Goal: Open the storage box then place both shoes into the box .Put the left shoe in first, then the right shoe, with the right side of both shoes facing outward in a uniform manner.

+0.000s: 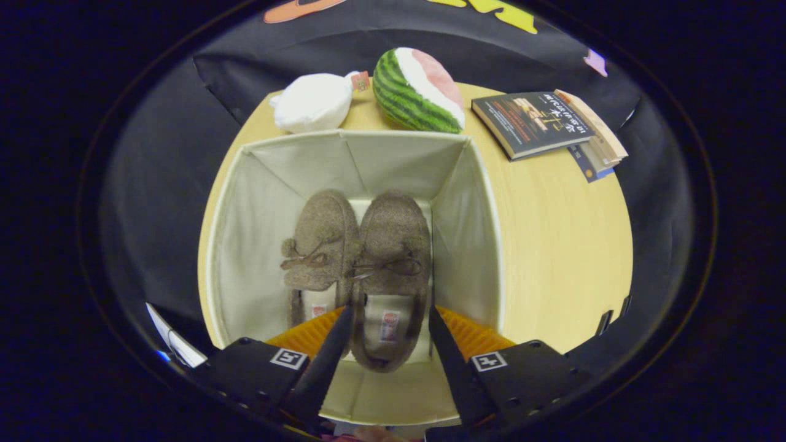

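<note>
The open beige fabric storage box [485,202] stands on the round wooden table [552,233], and I look down into it. Two brown fuzzy slippers with laces lie side by side on its floor, toes toward the far wall. One shoe [319,239] lies to the left, the other shoe [393,245] to the right and touching it. My gripper [390,313] hovers over the near end of the box, open. Its fingers stand wide apart on either side of the right-hand shoe's heel. I cannot tell whether they touch the heel.
Beyond the box lie a watermelon-slice plush [417,86] and a white plush [313,101]. A stack of books [540,123] sits at the far right of the table. Bare tabletop stretches to the right of the box.
</note>
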Demonstrator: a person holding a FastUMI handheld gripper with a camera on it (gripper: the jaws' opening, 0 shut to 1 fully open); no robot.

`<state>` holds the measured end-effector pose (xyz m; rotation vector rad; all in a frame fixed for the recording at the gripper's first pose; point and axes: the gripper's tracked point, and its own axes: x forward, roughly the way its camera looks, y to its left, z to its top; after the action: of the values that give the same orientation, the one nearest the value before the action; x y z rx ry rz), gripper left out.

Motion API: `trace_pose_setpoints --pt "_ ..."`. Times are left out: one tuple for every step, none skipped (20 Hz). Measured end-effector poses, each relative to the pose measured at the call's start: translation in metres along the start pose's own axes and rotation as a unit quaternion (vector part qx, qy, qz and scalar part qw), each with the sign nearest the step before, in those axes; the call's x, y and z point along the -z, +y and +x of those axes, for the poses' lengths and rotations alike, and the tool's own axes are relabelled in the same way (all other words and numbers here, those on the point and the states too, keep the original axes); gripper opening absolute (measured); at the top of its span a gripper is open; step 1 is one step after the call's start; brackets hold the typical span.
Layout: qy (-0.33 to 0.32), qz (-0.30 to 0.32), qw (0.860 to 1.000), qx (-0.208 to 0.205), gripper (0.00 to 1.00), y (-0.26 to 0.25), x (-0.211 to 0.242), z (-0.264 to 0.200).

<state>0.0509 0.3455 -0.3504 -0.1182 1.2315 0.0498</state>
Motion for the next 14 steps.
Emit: trace_pose_setpoints --pt "-0.012 0.0 1.0 -0.002 0.86 -0.001 0.001 -0.009" --pt "-0.027 -0.001 1.0 -0.003 0.91 -0.003 0.002 -0.018" --pt "-0.045 -0.002 0.999 -0.004 0.93 -0.005 0.003 -0.028" --pt "-0.064 -0.003 0.998 -0.003 0.95 -0.011 0.003 -0.039" --pt "-0.084 -0.003 0.996 -0.001 0.96 -0.017 0.002 -0.051" --pt "-0.107 -0.004 0.994 0.003 0.97 -0.026 0.001 -0.065" --pt "-0.127 -0.004 0.992 0.008 0.97 -0.034 0.0 -0.078" --pt "-0.148 -0.005 0.989 0.011 0.96 -0.044 -0.002 -0.092" --pt "-0.17 -0.004 0.985 0.013 0.97 -0.054 -0.003 -0.106" --pt "-0.193 -0.002 0.981 0.017 0.97 -0.066 -0.005 -0.121" --pt "-0.217 0.003 0.976 0.016 0.97 -0.075 -0.006 -0.137" --pt "-0.243 0.012 0.97 0.012 0.97 -0.086 -0.008 -0.155" --pt "-0.271 0.02 0.962 0.009 0.96 -0.095 -0.01 -0.174" --pt "-0.297 0.025 0.954 0.014 0.96 -0.11 -0.012 -0.193"
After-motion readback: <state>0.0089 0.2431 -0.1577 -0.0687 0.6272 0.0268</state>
